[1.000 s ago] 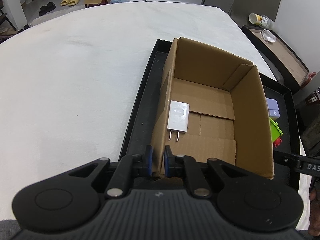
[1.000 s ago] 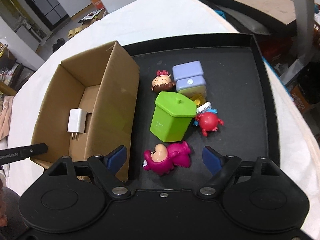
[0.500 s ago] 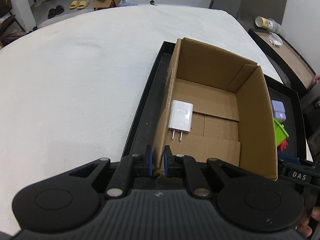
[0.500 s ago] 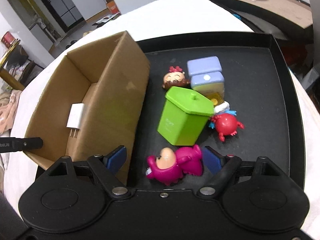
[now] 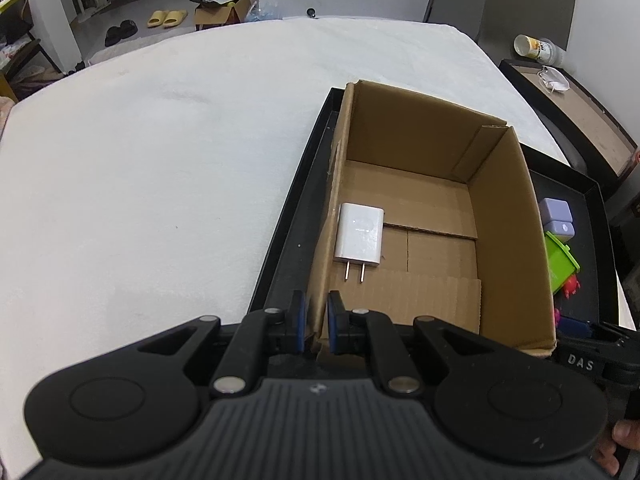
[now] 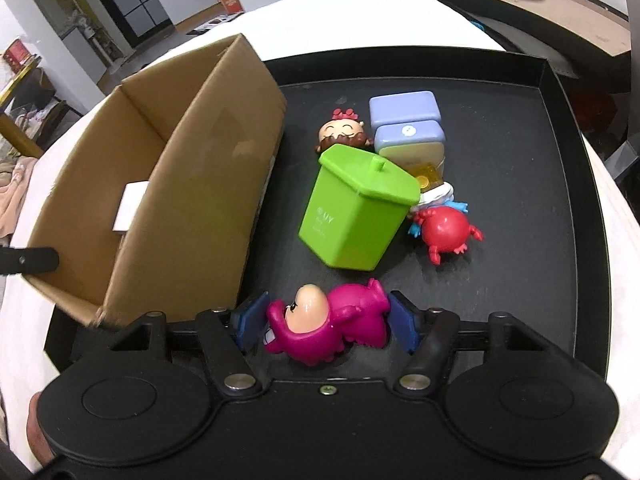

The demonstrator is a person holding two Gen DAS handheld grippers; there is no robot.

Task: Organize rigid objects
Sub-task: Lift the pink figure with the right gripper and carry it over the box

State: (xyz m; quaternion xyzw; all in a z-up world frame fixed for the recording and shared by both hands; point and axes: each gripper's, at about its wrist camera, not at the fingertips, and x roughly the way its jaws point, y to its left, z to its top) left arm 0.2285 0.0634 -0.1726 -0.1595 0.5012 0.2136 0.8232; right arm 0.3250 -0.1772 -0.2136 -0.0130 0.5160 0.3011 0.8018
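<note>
One magenta figure [image 6: 328, 326] lies on the black tray [image 6: 560, 216], just beside the cardboard box [image 6: 192, 200]. Around it the right gripper [image 6: 324, 324] has just been closing, its pads flanking the toy, seemingly touching. The rounded body could squirt free if pinched off-centre. Clamped on the box's near wall, the left gripper [image 5: 316, 326] steadies it.

A magenta figure [image 6: 332, 326] is lying on a black tray [image 6: 560, 208], beside a lime-green bin [image 6: 356, 212], a red crab [image 6: 446, 232] and a brown cardboard box [image 5: 508, 248] holding a white charger [image 5: 359, 237].
</note>
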